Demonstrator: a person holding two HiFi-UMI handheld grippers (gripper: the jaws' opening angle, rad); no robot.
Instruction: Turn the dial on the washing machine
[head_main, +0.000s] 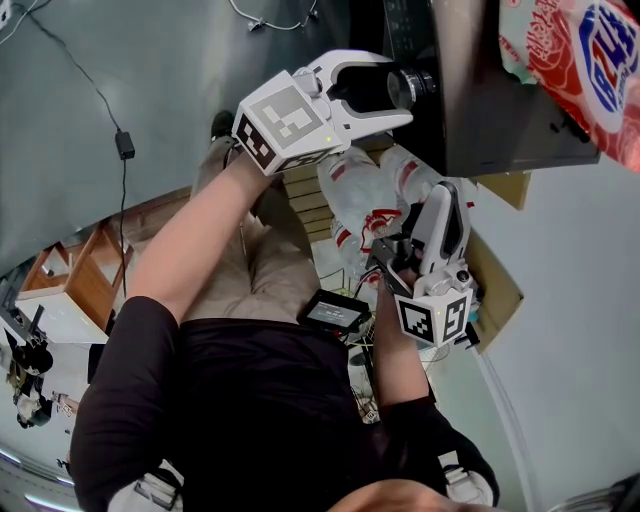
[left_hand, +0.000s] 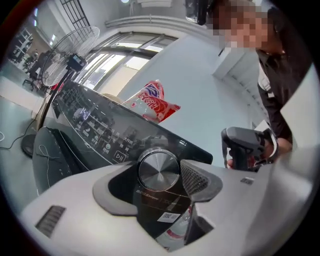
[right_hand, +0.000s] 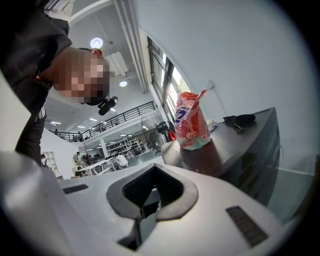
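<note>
L gripper is at the washing machine control panel, fingers apart on either side of the silver dial. One finger is close against it, w/ a gap on the other side. A red-white bag stands upright on the machine top, contents not visible. R gripper is held low, well apart from the dial, fingers closed together w/ nothing betw them.

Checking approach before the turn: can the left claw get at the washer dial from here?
Probably yes. The dial sits between the open jaws of the left claw, with nothing else in the gap. It likely only needs to close on it.
</note>
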